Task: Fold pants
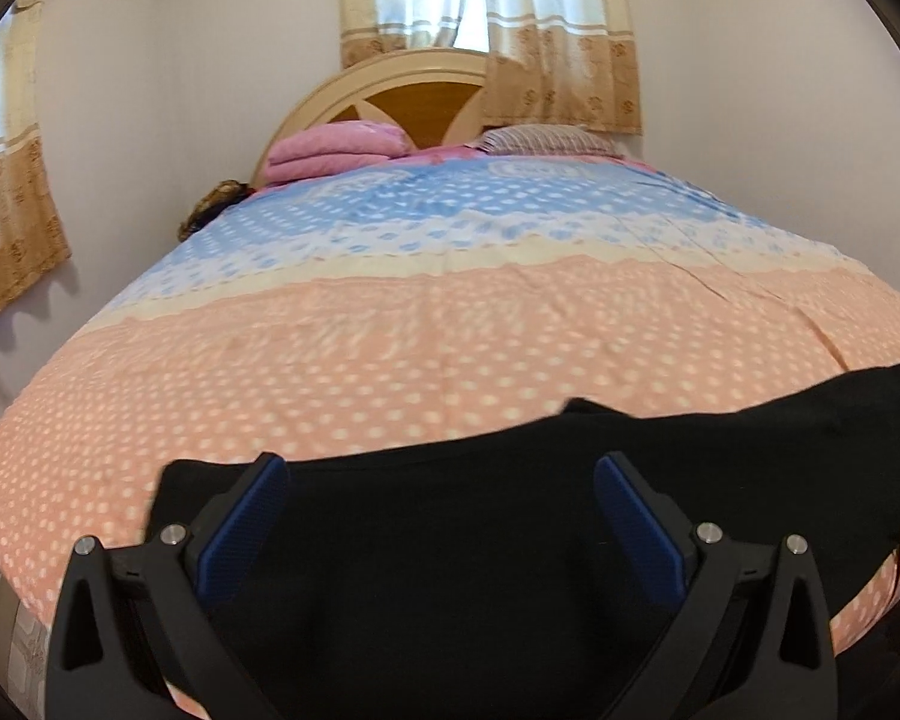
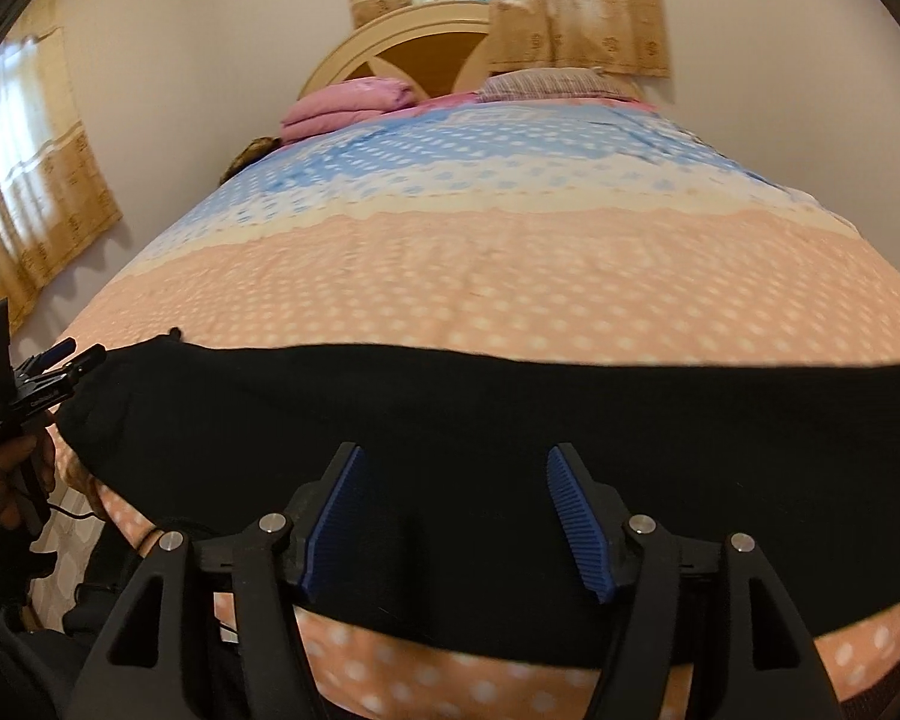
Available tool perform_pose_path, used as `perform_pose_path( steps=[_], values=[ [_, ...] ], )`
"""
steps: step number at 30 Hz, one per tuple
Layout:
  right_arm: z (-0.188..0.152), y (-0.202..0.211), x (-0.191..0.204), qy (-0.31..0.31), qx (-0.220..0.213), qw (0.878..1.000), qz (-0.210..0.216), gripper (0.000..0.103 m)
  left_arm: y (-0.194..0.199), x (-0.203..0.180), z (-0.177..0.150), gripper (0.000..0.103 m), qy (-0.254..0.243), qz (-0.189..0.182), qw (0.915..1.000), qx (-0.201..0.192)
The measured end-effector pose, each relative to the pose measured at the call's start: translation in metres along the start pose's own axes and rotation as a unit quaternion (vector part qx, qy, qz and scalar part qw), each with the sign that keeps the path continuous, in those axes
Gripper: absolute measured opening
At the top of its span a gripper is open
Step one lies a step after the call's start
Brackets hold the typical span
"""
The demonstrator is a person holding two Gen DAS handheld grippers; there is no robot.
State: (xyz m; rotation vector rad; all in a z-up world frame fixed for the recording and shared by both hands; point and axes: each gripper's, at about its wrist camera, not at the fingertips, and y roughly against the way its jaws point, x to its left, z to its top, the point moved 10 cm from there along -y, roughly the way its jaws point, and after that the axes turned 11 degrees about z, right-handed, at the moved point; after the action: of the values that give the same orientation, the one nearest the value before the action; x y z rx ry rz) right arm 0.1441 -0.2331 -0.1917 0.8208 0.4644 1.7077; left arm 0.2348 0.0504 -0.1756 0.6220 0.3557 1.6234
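Black pants [image 1: 450, 540] lie flat across the near end of the bed, running left to right; they also show in the right wrist view [image 2: 450, 420]. My left gripper [image 1: 441, 468] is open, its blue pads spread wide just above the left end of the pants, holding nothing. It also shows at the far left of the right wrist view [image 2: 69, 360], by the pants' left end. My right gripper [image 2: 453, 456] is open over the middle of the pants, empty.
The bed has a dotted peach, cream and blue cover [image 1: 450, 312]. A folded pink blanket [image 1: 336, 150] and a striped pillow [image 1: 546, 139] lie by the wooden headboard [image 1: 414, 96]. Curtains [image 1: 492, 18] hang behind and at the left wall.
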Motion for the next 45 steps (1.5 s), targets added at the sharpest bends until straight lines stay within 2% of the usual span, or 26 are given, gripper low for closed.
perform_pose_path(
  steps=[4, 9, 13, 16, 19, 24, 27, 30, 34, 40, 43, 45],
  values=[
    [-0.012, -0.013, -0.021, -0.032, 0.012, 0.999, 0.004, 0.067, -0.007, -0.020, -0.011, 0.103, -0.015, -0.009, 0.9996, 0.020],
    [-0.014, -0.015, -0.015, -0.013, 0.012, 1.000, 0.006, 0.073, -0.024, -0.035, -0.038, 0.103, -0.026, -0.022, 0.9973, 0.065],
    [-0.009, -0.004, -0.014, -0.027, -0.001, 1.000, 0.017, 0.073, -0.024, -0.033, -0.043, 0.103, -0.013, -0.034, 0.9968, 0.071],
    [0.012, 0.034, -0.030, -0.028, -0.056, 0.998, -0.004, 0.073, -0.017, -0.028, -0.038, 0.103, -0.021, -0.020, 0.9979, 0.058],
    [0.031, 0.092, -0.066, -0.048, -0.116, 0.991, -0.037, 0.073, -0.015, -0.021, -0.036, 0.103, -0.013, -0.016, 0.9983, 0.055],
    [0.033, 0.159, -0.139, -0.115, -0.168, 0.975, -0.087, 0.073, -0.018, -0.014, -0.036, 0.103, -0.001, -0.010, 0.9983, 0.057],
    [0.023, 0.182, -0.176, -0.157, -0.180, 0.965, -0.110, 0.073, -0.019, -0.015, -0.037, 0.103, -0.006, -0.008, 0.9983, 0.057],
    [0.005, 0.186, -0.198, -0.193, -0.170, 0.962, -0.094, 0.073, -0.017, -0.015, -0.037, 0.103, -0.007, -0.006, 0.9984, 0.055],
    [-0.007, 0.173, -0.214, -0.227, -0.152, 0.960, -0.067, 0.056, -0.020, -0.014, -0.040, 0.103, -0.012, -0.004, 0.9983, 0.057],
    [-0.019, 0.139, -0.205, -0.222, -0.103, 0.969, -0.030, 0.055, -0.029, 0.004, -0.041, 0.103, -0.004, 0.015, 0.9982, 0.059],
    [-0.020, 0.136, -0.206, -0.216, -0.113, 0.970, -0.020, 0.055, -0.032, 0.018, -0.040, 0.103, 0.012, 0.023, 0.9977, 0.063],
    [-0.019, 0.138, -0.207, -0.228, -0.123, 0.966, 0.002, 0.054, -0.033, 0.025, -0.039, 0.103, 0.020, 0.028, 0.9974, 0.063]
  ],
)
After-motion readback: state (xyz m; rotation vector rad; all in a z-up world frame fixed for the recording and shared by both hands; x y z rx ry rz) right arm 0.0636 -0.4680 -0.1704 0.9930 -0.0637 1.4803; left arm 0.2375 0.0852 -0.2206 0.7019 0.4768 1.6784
